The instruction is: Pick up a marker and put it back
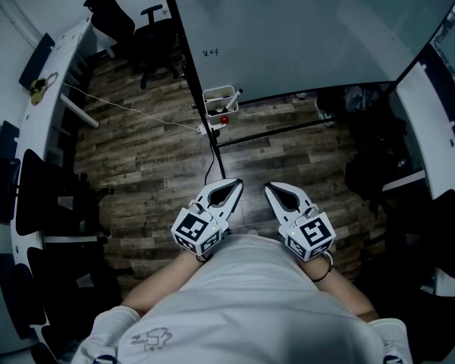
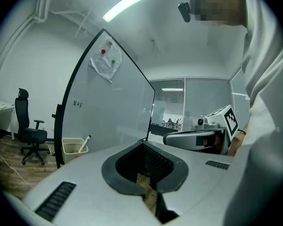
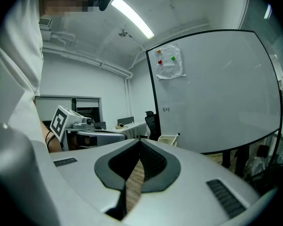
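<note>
I hold the left gripper [image 1: 231, 189] and right gripper [image 1: 275, 193] near me, both pressed together, empty; one should spread before reaching the far marker [image 1: 232, 99] in its bin [image 1: 211, 95].

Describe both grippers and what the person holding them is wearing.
The left gripper and right gripper have pale grey shells tapering to a point, with dark ribbed fingers inside. Each carries a white cube with black square markers. The person wears a light short-sleeved shirt and a dark band on the right wrist.
</note>
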`<state>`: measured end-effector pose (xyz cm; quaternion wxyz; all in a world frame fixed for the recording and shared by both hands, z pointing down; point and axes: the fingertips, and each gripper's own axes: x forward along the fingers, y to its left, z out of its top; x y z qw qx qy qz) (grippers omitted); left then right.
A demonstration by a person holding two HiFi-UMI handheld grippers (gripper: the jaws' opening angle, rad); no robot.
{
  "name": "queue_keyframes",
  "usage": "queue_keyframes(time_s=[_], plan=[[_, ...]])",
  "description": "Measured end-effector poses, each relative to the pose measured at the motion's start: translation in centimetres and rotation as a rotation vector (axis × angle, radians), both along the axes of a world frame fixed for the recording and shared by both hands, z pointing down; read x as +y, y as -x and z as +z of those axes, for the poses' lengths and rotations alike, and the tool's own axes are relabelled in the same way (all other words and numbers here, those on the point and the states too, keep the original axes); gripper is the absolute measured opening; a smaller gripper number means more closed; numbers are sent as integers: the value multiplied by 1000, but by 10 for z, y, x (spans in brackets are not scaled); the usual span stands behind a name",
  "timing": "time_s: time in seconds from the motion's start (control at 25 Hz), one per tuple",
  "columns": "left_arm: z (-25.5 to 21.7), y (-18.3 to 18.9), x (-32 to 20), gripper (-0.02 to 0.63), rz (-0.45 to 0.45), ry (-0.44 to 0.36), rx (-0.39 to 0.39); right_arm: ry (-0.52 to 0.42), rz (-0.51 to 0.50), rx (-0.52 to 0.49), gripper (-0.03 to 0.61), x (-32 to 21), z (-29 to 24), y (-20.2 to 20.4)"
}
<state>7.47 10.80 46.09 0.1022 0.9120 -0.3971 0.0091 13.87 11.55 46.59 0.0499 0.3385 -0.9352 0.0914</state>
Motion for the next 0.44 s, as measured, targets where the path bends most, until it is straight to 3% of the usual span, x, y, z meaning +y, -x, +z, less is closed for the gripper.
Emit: queue_keyframes(time_s=[0.44], plan=[[-1, 2, 2, 6, -7, -7, 1, -3, -4, -4, 9, 2, 0, 0]])
